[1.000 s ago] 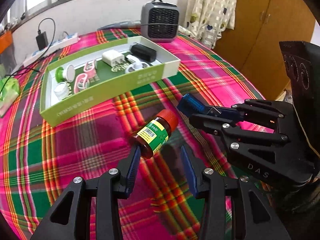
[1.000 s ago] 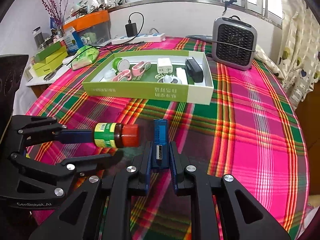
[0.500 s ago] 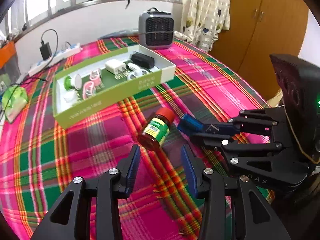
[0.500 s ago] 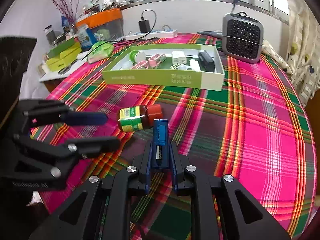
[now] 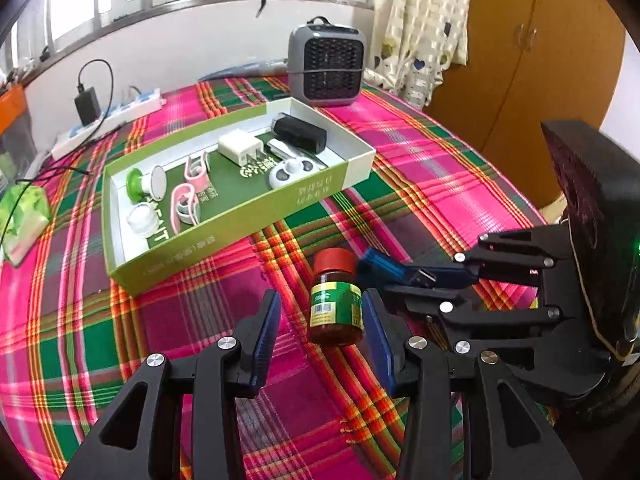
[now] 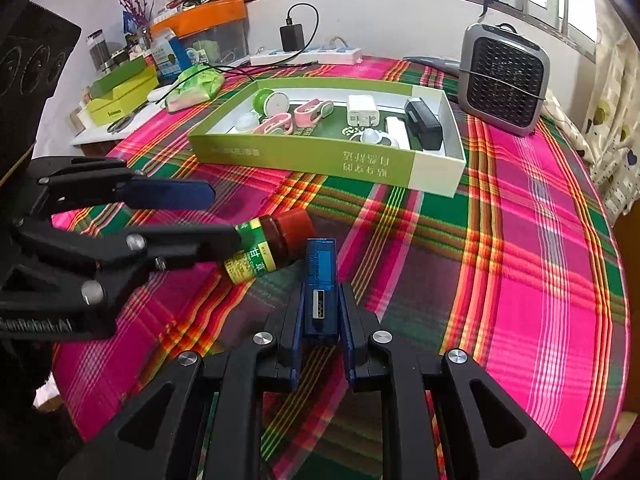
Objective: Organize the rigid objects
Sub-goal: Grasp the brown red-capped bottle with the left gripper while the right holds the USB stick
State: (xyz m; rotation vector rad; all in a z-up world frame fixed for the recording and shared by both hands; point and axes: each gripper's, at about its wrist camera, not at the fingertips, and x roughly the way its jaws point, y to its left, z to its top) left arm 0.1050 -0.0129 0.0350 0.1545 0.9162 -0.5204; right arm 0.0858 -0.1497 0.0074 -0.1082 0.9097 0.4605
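Note:
A brown bottle (image 5: 336,312) with a red cap and a green label lies on the plaid tablecloth, cap pointing away. My left gripper (image 5: 320,300) is open around it. The right finger touches the bottle's side and a gap shows at the left finger. From the right wrist view, the left gripper (image 6: 220,216) comes in from the left over the bottle (image 6: 272,248). My right gripper (image 6: 320,300) is shut on a blue USB device (image 6: 320,280), which it holds just right of the bottle's cap. In the left wrist view this blue USB device (image 5: 380,264) sticks out of the right gripper (image 5: 404,276).
A long green box (image 5: 224,236) behind the bottle holds a white charger (image 5: 240,148), a black block (image 5: 300,134), pink clips and small round items. A grey heater (image 5: 326,68) stands at the back, a power strip (image 5: 108,120) at the back left, and a green packet (image 5: 22,216) far left.
My left gripper drew back, then came forward until the bottle lay between its open fingers. The bottle has turned, cap now pointing away. The right gripper stays shut on the USB device.

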